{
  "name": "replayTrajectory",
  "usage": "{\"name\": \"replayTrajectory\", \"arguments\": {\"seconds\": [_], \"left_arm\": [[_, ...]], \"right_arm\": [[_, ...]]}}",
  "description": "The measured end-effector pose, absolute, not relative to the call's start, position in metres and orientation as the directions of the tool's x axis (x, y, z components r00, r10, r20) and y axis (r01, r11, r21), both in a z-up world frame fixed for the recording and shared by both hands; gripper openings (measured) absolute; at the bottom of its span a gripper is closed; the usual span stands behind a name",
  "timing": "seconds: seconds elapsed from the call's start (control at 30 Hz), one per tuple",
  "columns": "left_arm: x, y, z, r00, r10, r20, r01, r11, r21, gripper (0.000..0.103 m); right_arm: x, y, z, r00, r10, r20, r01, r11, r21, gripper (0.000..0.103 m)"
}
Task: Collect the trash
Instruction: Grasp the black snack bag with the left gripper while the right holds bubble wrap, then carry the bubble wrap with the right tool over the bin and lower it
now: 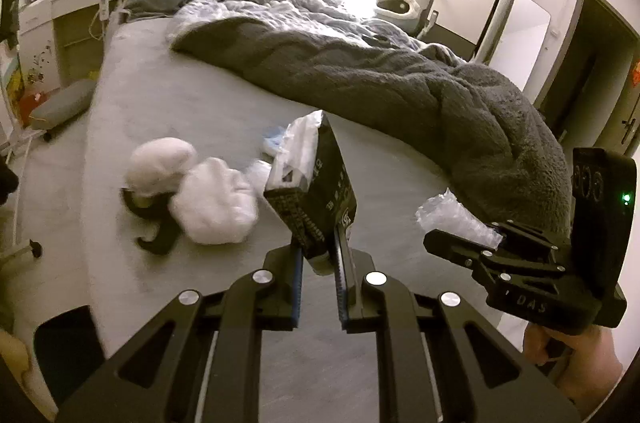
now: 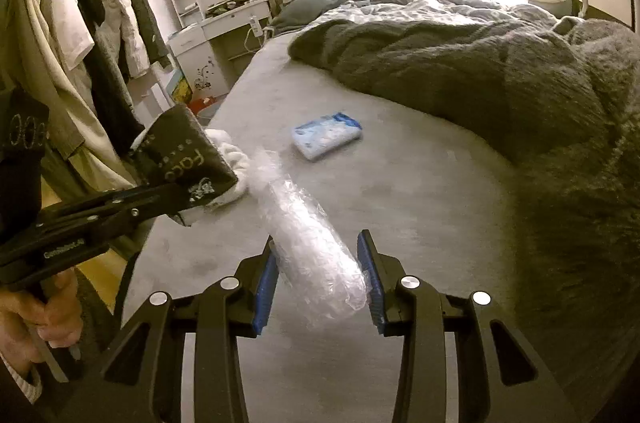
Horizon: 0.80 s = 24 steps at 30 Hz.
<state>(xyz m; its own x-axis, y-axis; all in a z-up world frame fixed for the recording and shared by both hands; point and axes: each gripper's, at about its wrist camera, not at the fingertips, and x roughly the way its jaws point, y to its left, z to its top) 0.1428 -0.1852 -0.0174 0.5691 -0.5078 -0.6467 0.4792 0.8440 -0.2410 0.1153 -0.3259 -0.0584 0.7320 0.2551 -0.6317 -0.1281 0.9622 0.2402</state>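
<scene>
The left claw (image 1: 320, 263) is clamped on a dark packet (image 1: 320, 191) held upright above the bed (image 1: 192, 103). The right claw (image 2: 320, 283) grips a clear plastic roll (image 2: 308, 235), long axis pointing away. Far ahead, nearer the right claw, a blue-white pack (image 2: 326, 135) lies flat, likely next.

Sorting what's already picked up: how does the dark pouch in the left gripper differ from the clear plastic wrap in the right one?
The dark pouch is opaque black with printed lettering; the clear plastic wrap is see-through and unprinted. The pouch is a flat packet, torn open at the top, while the wrap is a crinkled roll. The left gripper pinches the pouch with its jaws nearly closed; the right gripper holds the wrap with jaws wider apart. Both are held above the bed.
</scene>
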Motion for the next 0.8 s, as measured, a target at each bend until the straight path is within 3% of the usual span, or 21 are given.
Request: {"name": "replayTrajectory", "arguments": {"seconds": [0.37,0.8], "left_arm": [[0.133,-0.11,-0.001,0.656,-0.428,-0.622,0.415,0.893,-0.177,0.015],[0.136,-0.018,-0.008,0.692,-0.354,-0.629,0.301,0.934,-0.194,0.01]], "right_arm": [[0.133,-0.25,-0.035,0.732,0.315,-0.604,-0.208,0.948,0.243,0.039],[0.157,-0.161,-0.021,0.696,0.391,-0.603,-0.317,0.92,0.231,0.039]]}}
